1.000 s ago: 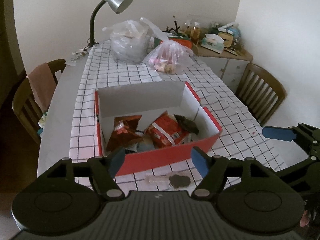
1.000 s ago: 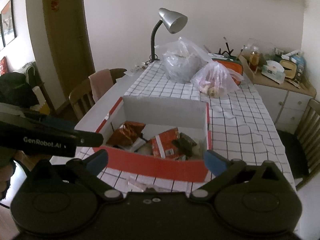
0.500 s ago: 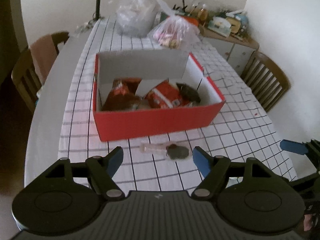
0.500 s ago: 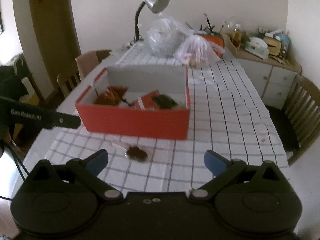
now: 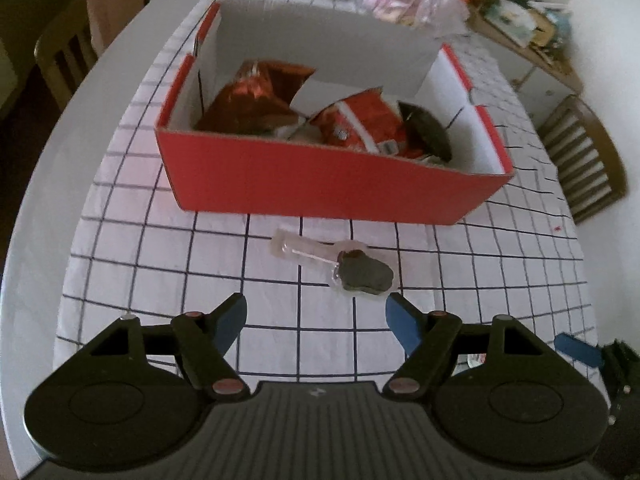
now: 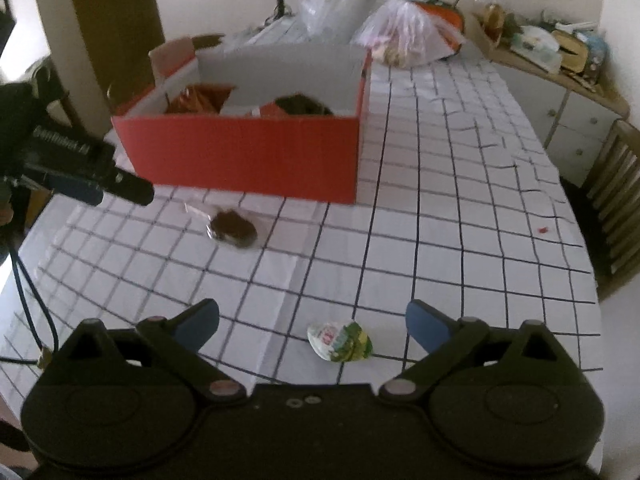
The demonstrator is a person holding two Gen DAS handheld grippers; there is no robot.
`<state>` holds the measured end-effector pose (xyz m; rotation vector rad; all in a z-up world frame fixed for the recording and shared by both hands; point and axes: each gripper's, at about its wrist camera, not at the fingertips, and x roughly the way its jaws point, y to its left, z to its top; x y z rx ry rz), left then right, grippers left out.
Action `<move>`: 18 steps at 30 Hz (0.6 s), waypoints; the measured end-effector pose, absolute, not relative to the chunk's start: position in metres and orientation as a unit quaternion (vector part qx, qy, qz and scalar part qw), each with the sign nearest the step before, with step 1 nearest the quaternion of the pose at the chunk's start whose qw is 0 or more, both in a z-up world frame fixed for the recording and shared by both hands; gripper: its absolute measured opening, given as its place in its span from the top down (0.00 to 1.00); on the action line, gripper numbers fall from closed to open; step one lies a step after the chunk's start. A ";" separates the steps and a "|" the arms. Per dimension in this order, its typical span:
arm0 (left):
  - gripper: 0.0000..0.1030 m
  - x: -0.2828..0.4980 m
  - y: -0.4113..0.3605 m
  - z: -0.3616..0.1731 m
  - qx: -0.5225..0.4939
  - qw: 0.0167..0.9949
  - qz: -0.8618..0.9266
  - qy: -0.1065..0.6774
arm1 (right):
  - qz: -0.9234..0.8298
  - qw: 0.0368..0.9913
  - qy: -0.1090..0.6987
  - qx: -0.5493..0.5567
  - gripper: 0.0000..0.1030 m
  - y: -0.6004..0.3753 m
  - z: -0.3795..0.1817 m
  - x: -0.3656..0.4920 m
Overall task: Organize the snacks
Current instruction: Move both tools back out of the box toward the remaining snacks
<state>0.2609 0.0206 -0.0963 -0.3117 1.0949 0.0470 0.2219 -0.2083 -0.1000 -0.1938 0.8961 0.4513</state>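
Progress: partly done, by my reading. The red box (image 5: 320, 176) on the counter (image 6: 460, 240) already holds several snacks: a shiny reddish-brown bag (image 5: 252, 100), a red-and-white packet (image 5: 360, 128) and a dark packet (image 5: 428, 132).
Left to do: two snacks lie loose on the checked cloth (image 5: 160, 264), outside the box.
Dark snack in clear wrapper (image 5: 362, 274): lies just in front of the box's near wall, not touching it, near the right finger of the left hand-held gripper.
Green-and-white packet (image 6: 340, 340): lies nearer the counter's front edge, well apart from the box, between the fingers of the right hand-held gripper.
Left hand-held gripper (image 5: 316, 318): fingers spread wide, holding nothing, above the cloth.
Right hand-held gripper (image 6: 312, 318): fingers spread wide, holding nothing, straddling the green-and-white packet; contact cannot be told.
Writing: "GenRobot.AI" is faintly legible, blurred, on the side of the left hand-held gripper as the right wrist view shows it. Print on the packets is too blurred to read.
Background: plastic bags (image 6: 404, 36) stand beyond the box.
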 end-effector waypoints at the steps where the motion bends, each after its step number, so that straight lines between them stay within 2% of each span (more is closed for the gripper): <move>1: 0.26 0.264 0.018 -0.100 -0.149 0.839 0.027 0.522 | 0.219 0.869 0.434 -0.094 0.03 -0.210 -0.104 0.225; 7: 0.26 0.279 0.002 -0.120 -0.143 0.829 0.058 0.537 | 0.242 0.848 0.457 -0.119 0.09 -0.215 -0.123 0.236; 9: 0.26 0.284 0.000 -0.126 -0.148 0.825 0.070 0.542 | 0.251 0.841 0.462 -0.129 0.15 -0.215 -0.128 0.239; 13: 0.26 0.294 -0.006 -0.133 -0.159 0.821 0.098 0.539 | 0.272 0.829 0.468 -0.142 0.18 -0.214 -0.135 0.243; 18: 0.26 0.307 -0.011 -0.139 -0.200 0.806 0.133 0.541 | 0.289 0.819 0.471 -0.152 0.28 -0.215 -0.140 0.248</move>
